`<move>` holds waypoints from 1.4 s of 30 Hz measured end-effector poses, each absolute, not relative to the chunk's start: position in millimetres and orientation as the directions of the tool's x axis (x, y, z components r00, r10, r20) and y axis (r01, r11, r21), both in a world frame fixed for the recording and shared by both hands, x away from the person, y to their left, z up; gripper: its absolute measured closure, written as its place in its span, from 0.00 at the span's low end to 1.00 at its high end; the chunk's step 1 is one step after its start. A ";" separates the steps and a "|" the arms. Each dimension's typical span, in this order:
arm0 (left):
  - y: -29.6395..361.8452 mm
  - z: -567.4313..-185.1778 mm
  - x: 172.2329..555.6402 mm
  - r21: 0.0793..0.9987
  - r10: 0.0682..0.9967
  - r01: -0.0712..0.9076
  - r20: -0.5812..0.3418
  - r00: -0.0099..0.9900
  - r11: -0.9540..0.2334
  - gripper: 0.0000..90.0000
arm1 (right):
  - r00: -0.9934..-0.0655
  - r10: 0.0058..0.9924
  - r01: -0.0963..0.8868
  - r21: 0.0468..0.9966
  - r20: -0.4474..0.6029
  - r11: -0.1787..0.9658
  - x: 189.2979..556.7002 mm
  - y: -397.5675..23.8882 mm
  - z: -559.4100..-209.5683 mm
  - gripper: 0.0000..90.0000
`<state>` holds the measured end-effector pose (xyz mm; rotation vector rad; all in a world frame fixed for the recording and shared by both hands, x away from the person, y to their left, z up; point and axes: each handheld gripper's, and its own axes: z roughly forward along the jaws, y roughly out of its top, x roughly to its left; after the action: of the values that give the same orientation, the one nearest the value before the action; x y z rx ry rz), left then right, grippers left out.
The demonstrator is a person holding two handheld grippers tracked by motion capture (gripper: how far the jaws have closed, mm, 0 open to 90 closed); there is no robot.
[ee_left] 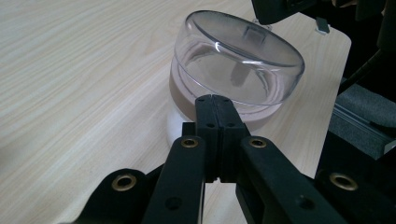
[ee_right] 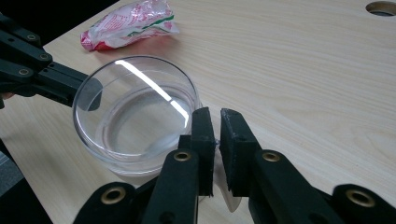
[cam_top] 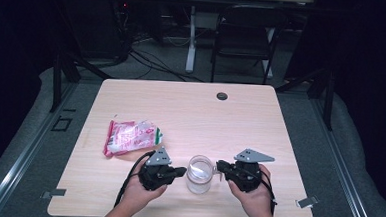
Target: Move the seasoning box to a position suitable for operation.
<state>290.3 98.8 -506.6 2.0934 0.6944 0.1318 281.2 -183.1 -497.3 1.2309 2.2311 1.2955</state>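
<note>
Clear glass mug (cam_top: 199, 174) near counter (cam_top: 190, 113) front edge: rigid, slick, breakable, best taken by handle; left claw (cam_top: 181, 171) fully shut, empty, at mug's left wall; right claw (cam_top: 220, 166) pinching mug's handle.

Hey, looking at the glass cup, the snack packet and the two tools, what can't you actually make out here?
- Handle of the glass cup: in the right gripper view the right tool covers it.
- Cup's contents: clear glass and glare; full or empty, cannot tell.
- Snack packet: print too small in the high view, blurred in the right gripper view.
- Left tool: jaws shut; touching the cup wall or not, unclear.
</note>
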 end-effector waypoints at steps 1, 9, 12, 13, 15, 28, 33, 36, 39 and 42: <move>98.7 -506.5 290.2 0.792 0.523 0.426 -0.161 0.837 -0.438 1.00 | -0.596 0.785 0.533 0.814 0.168 0.230 281.2 -183.2 -497.5 0.93; 98.8 -506.2 290.4 0.790 0.523 0.426 -0.158 0.837 -0.442 1.00 | -0.593 0.785 0.535 0.817 0.180 0.217 281.4 -184.0 -498.5 0.93; 98.7 -507.0 290.7 0.788 0.522 0.427 -0.160 0.838 -0.444 1.00 | -0.592 0.785 0.535 0.817 0.183 0.213 281.4 -184.1 -498.7 0.93; 98.8 -507.4 291.0 0.786 0.521 0.427 -0.160 0.838 -0.446 1.00 | -0.592 0.785 0.535 0.817 0.182 0.214 281.4 -184.1 -498.7 0.93; 98.9 -508.7 291.5 0.780 0.520 0.431 -0.161 0.839 -0.454 1.00 | -0.594 0.784 0.535 0.817 0.182 0.215 281.5 -184.3 -498.6 0.93; 98.9 -510.5 292.1 0.777 0.519 0.435 -0.165 0.839 -0.456 1.00 | -0.593 0.784 0.532 0.820 0.182 0.212 281.1 -184.3 -498.9 0.94; 99.9 -506.7 291.3 0.792 0.517 0.423 -0.161 0.840 -0.440 1.00 | -0.593 0.784 0.532 0.820 0.183 0.211 281.1 -184.6 -499.2 0.94; 99.7 -504.4 290.9 0.802 0.517 0.424 -0.172 0.838 -0.420 1.00 | -0.593 0.786 0.531 0.820 0.177 0.215 280.7 -184.4 -499.4 0.94; 98.7 -501.1 291.1 0.811 0.507 0.426 -0.191 0.841 -0.402 1.00 | -0.592 0.786 0.530 0.821 0.176 0.215 280.6 -184.4 -499.7 0.94; 94.9 -497.3 289.2 0.814 0.497 0.404 -0.168 0.852 -0.418 1.00 | -0.588 0.790 0.527 0.822 0.170 0.215 280.1 -184.0 -500.1 0.93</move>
<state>289.2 94.9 -497.3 2.0616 0.6568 0.1213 280.1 -184.0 -500.1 1.2394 2.2074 1.3127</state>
